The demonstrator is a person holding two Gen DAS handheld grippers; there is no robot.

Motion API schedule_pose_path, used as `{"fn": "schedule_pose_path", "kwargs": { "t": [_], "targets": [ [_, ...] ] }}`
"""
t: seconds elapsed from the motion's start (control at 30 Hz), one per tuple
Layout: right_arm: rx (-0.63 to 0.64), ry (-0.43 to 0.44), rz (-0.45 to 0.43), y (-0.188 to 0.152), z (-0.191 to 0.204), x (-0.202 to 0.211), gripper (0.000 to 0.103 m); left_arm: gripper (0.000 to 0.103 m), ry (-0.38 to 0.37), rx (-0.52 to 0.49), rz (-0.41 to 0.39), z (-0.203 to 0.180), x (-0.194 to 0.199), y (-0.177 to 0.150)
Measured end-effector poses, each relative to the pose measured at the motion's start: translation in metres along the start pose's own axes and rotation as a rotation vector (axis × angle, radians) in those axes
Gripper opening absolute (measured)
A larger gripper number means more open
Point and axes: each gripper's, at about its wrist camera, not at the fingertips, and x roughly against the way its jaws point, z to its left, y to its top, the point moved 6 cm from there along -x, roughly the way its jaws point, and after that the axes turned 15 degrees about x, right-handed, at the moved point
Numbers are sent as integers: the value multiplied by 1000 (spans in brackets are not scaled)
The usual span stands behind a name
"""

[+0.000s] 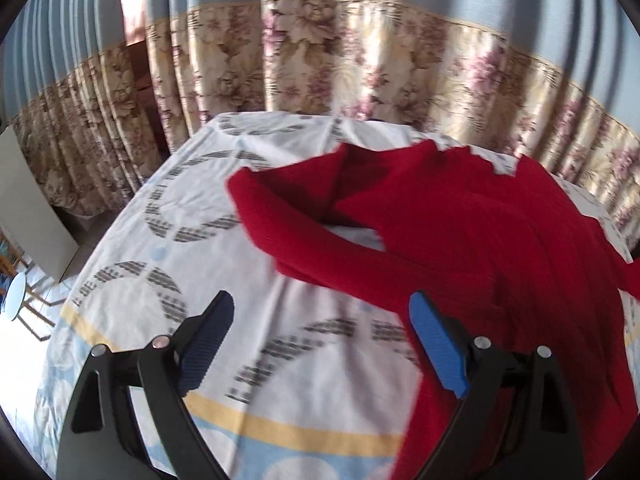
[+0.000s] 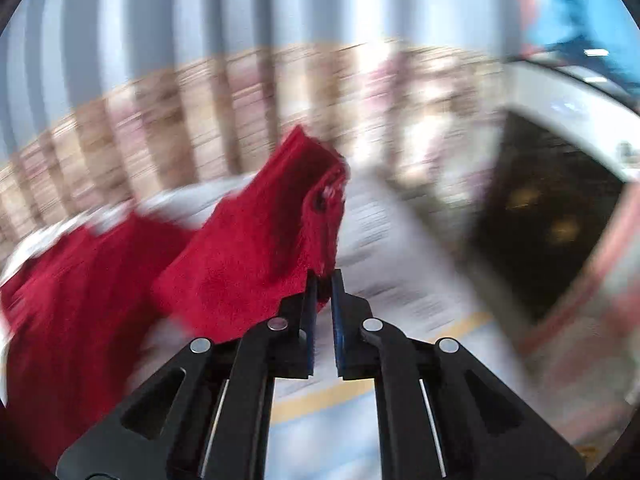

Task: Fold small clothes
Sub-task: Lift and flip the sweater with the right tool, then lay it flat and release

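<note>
Blurring right view; right tool [image 2: 324, 280] pinching red garment [image 2: 240, 248]; garment's lower edge cut off

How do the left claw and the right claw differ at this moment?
The left claw is open wide; the right claw is closed on the red garment. The left claw holds nothing and hangs above the patterned sheet; the right claw lifts a garment edge. Both have black arms and blue pads.

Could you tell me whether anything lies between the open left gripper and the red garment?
Nothing visible does. The left gripper hangs open above the patterned sheet, and the red garment lies just ahead, already beside its right finger.
</note>
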Motion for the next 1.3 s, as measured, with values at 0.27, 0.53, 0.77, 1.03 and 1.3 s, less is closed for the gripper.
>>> {"fn": "schedule_pose_path", "kwargs": {
  "t": [0.27, 0.53, 0.77, 1.03, 1.3],
  "targets": [
    [-148, -245, 124, -12, -116, -59, 10, 90, -9, -37, 27, 1, -1, -13],
    [-150, 196, 96, -37, -18, -19, 52, 90, -35, -91, 75, 14, 38, -73],
    [95, 526, 144, -111, 111, 75, 52, 90, -77, -141, 165, 28, 69, -142],
    [153, 573, 189, -159, 147, 106, 55, 90, -162, -124, 179, 18, 78, -163],
    [194, 563, 227, -177, 158, 102, 35, 41, -193, -153, 168, -12, 87, -180]
  ]
}}
